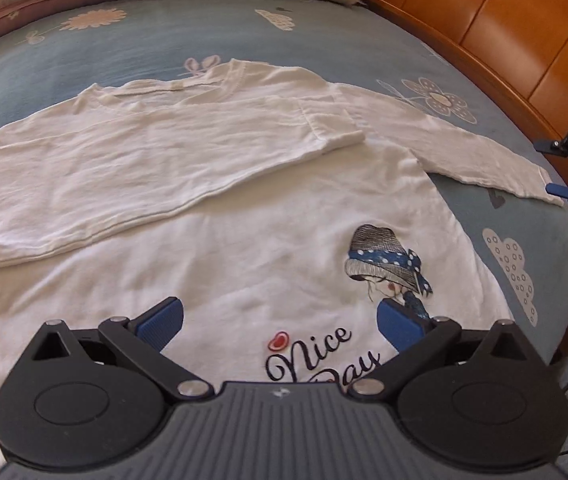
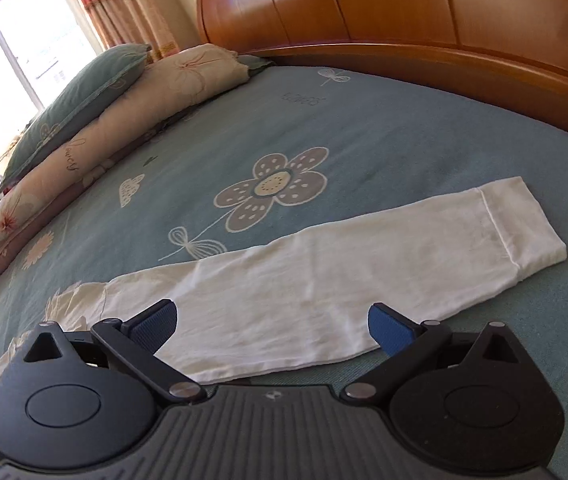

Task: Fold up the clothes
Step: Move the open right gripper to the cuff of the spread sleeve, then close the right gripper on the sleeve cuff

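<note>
"nice day" is printed in dark script, beside a small red heart, on the front of the white shirt (image 1: 244,264). the letters "das" can be read on the black body of the right gripper (image 1: 560,194). on the bed sheet (image 2: 404,128) a faint, upside-down word is seen, seemingly "flowers". a script word ending "…ucy" is written on the cream pillow (image 2: 96,148).
</note>
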Action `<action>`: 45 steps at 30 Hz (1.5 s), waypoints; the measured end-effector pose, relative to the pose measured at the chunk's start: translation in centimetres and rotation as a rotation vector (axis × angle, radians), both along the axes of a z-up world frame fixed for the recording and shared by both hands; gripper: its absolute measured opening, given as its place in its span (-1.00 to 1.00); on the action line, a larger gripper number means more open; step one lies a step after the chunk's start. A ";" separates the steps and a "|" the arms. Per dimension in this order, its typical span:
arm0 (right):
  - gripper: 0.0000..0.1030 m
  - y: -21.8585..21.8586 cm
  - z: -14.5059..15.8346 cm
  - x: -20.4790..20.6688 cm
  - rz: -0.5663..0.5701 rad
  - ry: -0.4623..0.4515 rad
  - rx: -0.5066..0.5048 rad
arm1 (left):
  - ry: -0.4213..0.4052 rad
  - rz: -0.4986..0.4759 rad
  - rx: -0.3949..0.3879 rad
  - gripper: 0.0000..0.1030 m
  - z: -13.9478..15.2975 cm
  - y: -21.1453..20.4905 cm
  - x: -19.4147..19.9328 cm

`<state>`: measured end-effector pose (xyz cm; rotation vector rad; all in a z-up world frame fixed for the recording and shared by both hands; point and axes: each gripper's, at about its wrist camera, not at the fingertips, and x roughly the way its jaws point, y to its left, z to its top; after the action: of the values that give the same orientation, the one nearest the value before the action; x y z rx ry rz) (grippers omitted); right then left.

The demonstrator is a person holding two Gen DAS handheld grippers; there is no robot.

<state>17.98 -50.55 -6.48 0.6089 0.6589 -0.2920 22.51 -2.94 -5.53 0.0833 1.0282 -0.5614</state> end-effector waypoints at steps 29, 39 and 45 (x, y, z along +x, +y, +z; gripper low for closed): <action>0.97 -13.4 -7.8 -5.4 -0.439 -0.343 0.488 | -0.110 -0.255 -0.050 0.99 -0.1 -4.7 -4.4; 1.00 -13.7 -7.5 -2.7 -0.295 -0.310 0.306 | -0.098 -0.252 -0.053 0.99 -0.6 -4.9 -4.3; 0.74 -13.8 -7.2 -2.7 -0.241 -0.331 0.313 | -0.084 -0.244 -0.050 0.99 -1.0 -4.9 -4.0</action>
<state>15.30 -64.33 -13.63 1.0151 0.3116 -0.3052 18.56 -7.82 -6.55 0.1888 0.9271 -0.7983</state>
